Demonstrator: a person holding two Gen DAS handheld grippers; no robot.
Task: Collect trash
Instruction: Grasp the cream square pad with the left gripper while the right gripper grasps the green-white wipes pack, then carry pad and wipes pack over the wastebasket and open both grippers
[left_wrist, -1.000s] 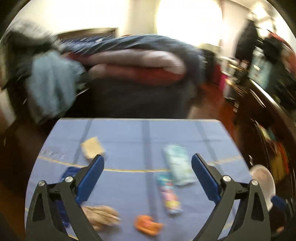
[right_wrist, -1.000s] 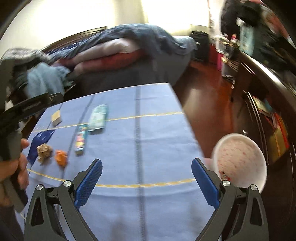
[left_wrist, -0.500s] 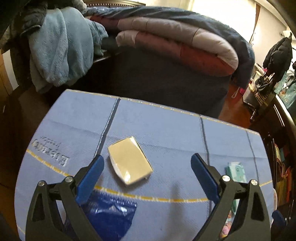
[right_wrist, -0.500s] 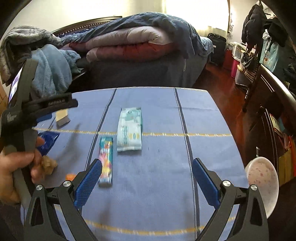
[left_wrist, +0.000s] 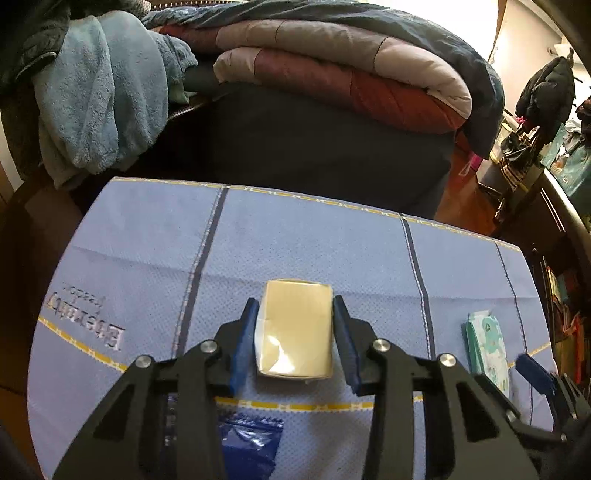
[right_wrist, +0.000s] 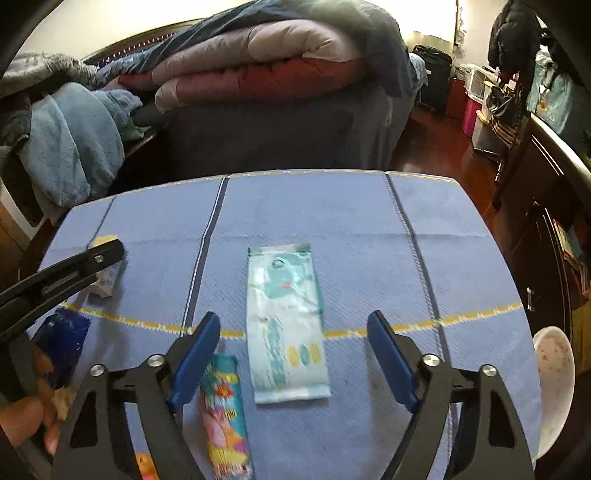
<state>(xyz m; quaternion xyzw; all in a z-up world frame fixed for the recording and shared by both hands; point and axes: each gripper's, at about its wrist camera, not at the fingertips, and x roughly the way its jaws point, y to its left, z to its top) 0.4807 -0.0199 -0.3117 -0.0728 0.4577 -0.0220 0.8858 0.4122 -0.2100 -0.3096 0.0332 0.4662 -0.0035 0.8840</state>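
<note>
So the left tongs (left_wrist: 295, 332) are down on the table (left_wrist: 140, 251), jaws closing in around a small tan packet (left_wrist: 295, 332) that sits right between the blue pads; the pads look to be just at its sides, though I can't tell if they're actually pressing yet. A dark blue wrapper (left_wrist: 247, 443) lies just below that on the blue cloth. Over on the other side, the right tongs (right_wrist: 295, 354) hang above a pale green-and-white wipes pouch (right_wrist: 288, 325), jaws still wide but narrowing, pouch lying flat between them and untouched. A colourful long wrapper (right_wrist: 225, 417) sits beside the pouch, partly under the left-hand finger. A white bowl (right_wrist: 554, 387) pokes in at the table's right edge. Behind it all there's a bed (right_wrist: 280, 122) piled with folded quilts.
</note>
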